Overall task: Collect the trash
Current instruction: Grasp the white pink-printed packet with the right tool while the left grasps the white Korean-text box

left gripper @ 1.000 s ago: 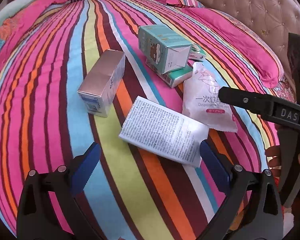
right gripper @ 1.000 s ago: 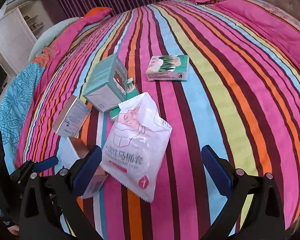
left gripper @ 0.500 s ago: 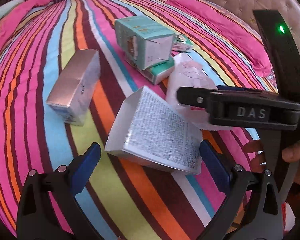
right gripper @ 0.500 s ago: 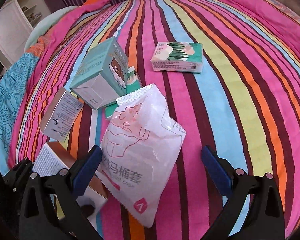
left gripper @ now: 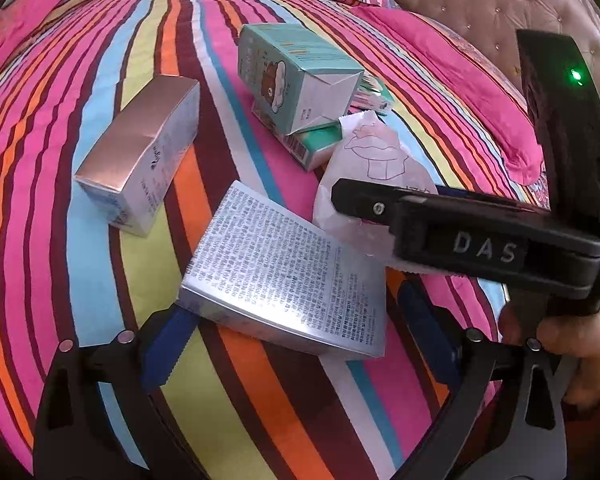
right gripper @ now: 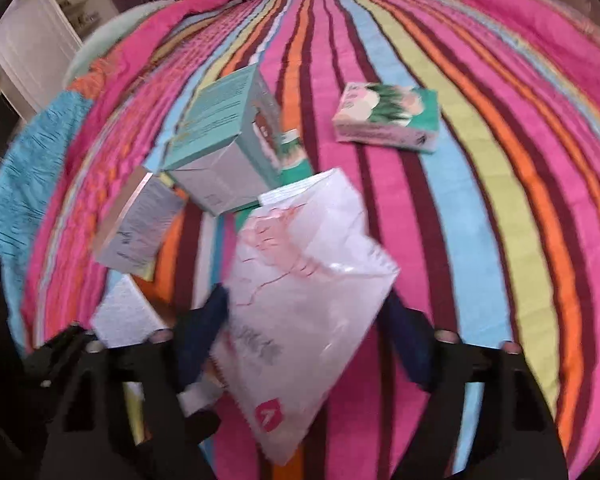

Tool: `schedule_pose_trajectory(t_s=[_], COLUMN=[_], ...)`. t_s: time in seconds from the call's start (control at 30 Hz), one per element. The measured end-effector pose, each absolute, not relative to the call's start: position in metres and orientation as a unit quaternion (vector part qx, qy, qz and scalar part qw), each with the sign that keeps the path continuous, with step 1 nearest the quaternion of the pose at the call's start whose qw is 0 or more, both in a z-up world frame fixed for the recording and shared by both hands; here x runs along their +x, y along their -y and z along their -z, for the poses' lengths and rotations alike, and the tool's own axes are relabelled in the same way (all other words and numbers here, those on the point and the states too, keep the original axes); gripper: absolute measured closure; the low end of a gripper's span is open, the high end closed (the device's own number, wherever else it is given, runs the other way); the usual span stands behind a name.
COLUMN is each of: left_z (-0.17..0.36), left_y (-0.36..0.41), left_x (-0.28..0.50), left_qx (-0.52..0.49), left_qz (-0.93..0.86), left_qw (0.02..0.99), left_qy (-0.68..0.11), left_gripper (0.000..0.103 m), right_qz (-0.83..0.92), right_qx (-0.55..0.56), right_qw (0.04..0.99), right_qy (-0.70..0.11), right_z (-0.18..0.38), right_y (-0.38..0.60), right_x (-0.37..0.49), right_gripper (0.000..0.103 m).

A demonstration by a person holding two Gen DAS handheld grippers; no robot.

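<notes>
Trash lies on a striped bed. My left gripper (left gripper: pixel 296 344) is open, its blue pads on either side of a flat silver box with small print (left gripper: pixel 284 272). My right gripper (right gripper: pixel 308 340) is open around a white plastic packet with pink drawing (right gripper: pixel 304 288); the pads sit close to its sides. The packet (left gripper: pixel 364 168) and the right gripper's black finger (left gripper: pixel 440 220) also show in the left wrist view. A rose-silver box (left gripper: pixel 140 152), a teal bear box (left gripper: pixel 296 76) on a flat teal box (left gripper: pixel 316 144), and a green tissue pack (right gripper: pixel 388 118) lie nearby.
The striped bedspread (left gripper: pixel 60 80) fills both views. A tufted headboard (left gripper: pixel 480 4) and pink pillows (left gripper: pixel 452 68) stand at the right. A white cabinet (right gripper: pixel 32 48) stands beyond the bed's far left side. A hand (left gripper: pixel 572 340) holds the right gripper.
Both grippers have moved forward and down. The silver print box now lies between the left pads and the white packet between the right pads, whose gap has narrowed.
</notes>
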State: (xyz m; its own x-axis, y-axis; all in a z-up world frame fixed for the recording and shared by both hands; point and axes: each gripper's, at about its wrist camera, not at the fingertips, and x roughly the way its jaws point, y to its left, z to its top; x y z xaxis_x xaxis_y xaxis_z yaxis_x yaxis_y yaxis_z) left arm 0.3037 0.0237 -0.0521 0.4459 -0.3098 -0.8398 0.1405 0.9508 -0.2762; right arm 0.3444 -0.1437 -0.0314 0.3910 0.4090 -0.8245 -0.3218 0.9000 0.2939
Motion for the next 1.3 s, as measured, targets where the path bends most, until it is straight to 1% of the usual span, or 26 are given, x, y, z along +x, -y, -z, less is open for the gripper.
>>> schedule_pose_trajectory(t_s=[0.03,0.07,0.1,0.13,0.2,0.33,0.5,0.6,0.7,0.77,0.8,0.83,1.17,1.3], left_z=[0.052,0.051,0.050,0.050,0.048,0.046,0.043,0.042,0.046,0.048,0.049,0.049,0.055,0.054], left_y=[-0.025,-0.028,-0.031,-0.035,-0.039,-0.043,-0.042,-0.041,-0.043,-0.046,-0.047,-0.049,-0.068,-0.064], left_x=[0.303,0.301,0.299,0.300,0.298,0.292,0.292,0.293,0.299,0.301,0.301,0.300,0.309,0.312], left_qx=[-0.084,-0.093,-0.105,-0.115,-0.125,-0.127,-0.129,-0.128,-0.150,-0.158,-0.159,-0.161,-0.234,-0.218], left_qz=[0.128,0.127,0.128,0.128,0.124,0.124,0.124,0.129,0.131,0.121,0.115,0.112,0.095,0.084], left_qw=[0.847,0.847,0.846,0.845,0.846,0.848,0.849,0.846,0.834,0.831,0.830,0.829,0.805,0.811], left_qy=[-0.510,-0.508,-0.506,-0.506,-0.503,-0.500,-0.498,-0.501,-0.514,-0.520,-0.522,-0.524,-0.536,-0.536], left_gripper=[0.021,0.024,0.034,0.039,0.043,0.051,0.052,0.052,0.051,0.046,0.038,0.038,0.038,0.050], right_qz=[-0.225,-0.225,-0.225,-0.225,-0.220,-0.212,-0.202,-0.200,-0.202,-0.203,-0.203,-0.203,-0.202,-0.201], right_qx=[0.046,0.046,0.047,0.050,0.056,0.049,0.051,0.033,0.022,0.021,0.019,0.018,0.005,0.003], right_qw=[0.831,0.831,0.831,0.832,0.835,0.847,0.854,0.859,0.857,0.856,0.855,0.854,0.859,0.862], right_qy=[-0.507,-0.507,-0.506,-0.505,-0.501,-0.485,-0.476,-0.471,-0.473,-0.476,-0.477,-0.478,-0.470,-0.465], right_z=[0.031,0.030,0.028,0.027,0.024,0.016,0.013,0.011,0.015,0.017,0.019,0.020,0.021,0.021], right_y=[0.144,0.143,0.144,0.144,0.148,0.157,0.169,0.169,0.164,0.162,0.161,0.161,0.161,0.161], right_x=[0.343,0.343,0.341,0.340,0.336,0.325,0.320,0.315,0.314,0.314,0.315,0.315,0.312,0.307], right_gripper=[0.045,0.047,0.050,0.050,0.053,0.055,0.055,0.055,0.055,0.055,0.055,0.055,0.055,0.055])
